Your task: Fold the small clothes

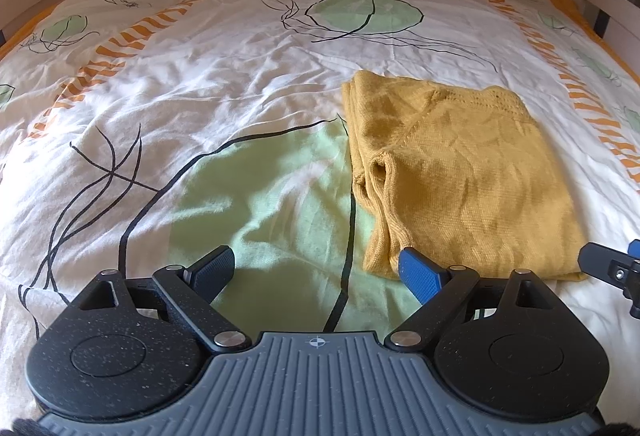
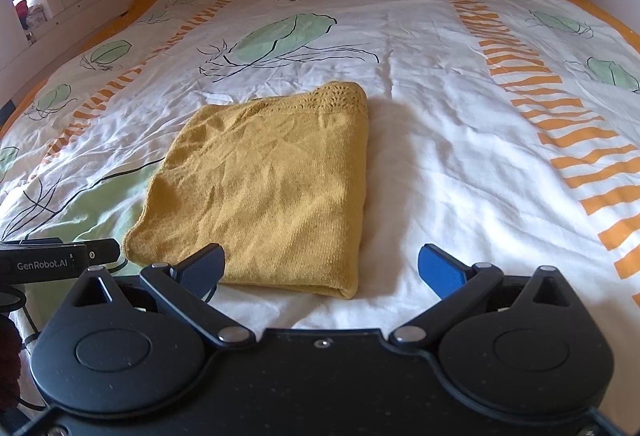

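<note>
Soft, rumpled bed (image 1: 240,83) ahead of both, so a low scoop could catch duvet too. Folded sweater (image 2: 264,187) just ahead of right hand-held gripper (image 2: 320,268), right of left hand-held gripper (image 1: 316,272); both spread, empty. Loose cuff (image 1: 380,171) might spill if lifted carelessly.

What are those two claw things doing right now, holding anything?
Left gripper: open, holding nothing.
Right gripper: open, holding nothing; the folded mustard-yellow knitted garment lies free on the patterned bedcover.
</note>
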`<state>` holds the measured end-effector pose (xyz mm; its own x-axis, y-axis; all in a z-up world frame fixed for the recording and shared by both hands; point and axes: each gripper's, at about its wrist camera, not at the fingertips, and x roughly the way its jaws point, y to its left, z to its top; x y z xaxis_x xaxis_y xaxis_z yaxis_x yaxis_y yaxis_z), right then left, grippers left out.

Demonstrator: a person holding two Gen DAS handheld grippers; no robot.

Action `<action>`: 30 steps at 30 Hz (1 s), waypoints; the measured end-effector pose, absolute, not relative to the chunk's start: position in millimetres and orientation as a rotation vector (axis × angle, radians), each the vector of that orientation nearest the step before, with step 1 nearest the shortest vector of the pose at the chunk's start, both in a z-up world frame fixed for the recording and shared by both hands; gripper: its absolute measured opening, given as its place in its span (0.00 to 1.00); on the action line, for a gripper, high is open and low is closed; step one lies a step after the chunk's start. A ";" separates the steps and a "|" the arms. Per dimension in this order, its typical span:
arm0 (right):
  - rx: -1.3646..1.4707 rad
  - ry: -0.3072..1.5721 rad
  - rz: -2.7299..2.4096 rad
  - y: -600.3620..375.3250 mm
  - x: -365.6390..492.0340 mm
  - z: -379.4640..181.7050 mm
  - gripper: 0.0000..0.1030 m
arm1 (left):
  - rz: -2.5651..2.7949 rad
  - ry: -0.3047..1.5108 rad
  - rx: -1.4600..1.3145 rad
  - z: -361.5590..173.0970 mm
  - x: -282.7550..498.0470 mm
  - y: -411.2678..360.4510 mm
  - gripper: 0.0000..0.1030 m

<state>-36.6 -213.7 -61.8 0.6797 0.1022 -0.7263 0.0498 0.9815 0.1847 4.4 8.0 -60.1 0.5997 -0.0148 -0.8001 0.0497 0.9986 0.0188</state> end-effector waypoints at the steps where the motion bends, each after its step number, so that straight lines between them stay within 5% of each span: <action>1: 0.196 0.823 0.030 -213.6 -36.5 -61.5 0.99 | -0.038 0.927 0.041 -60.0 4.5 7.9 0.87; 30: 0.192 0.823 0.032 -212.7 -36.7 -61.0 0.99 | -0.044 0.935 0.051 -60.4 4.4 6.3 0.87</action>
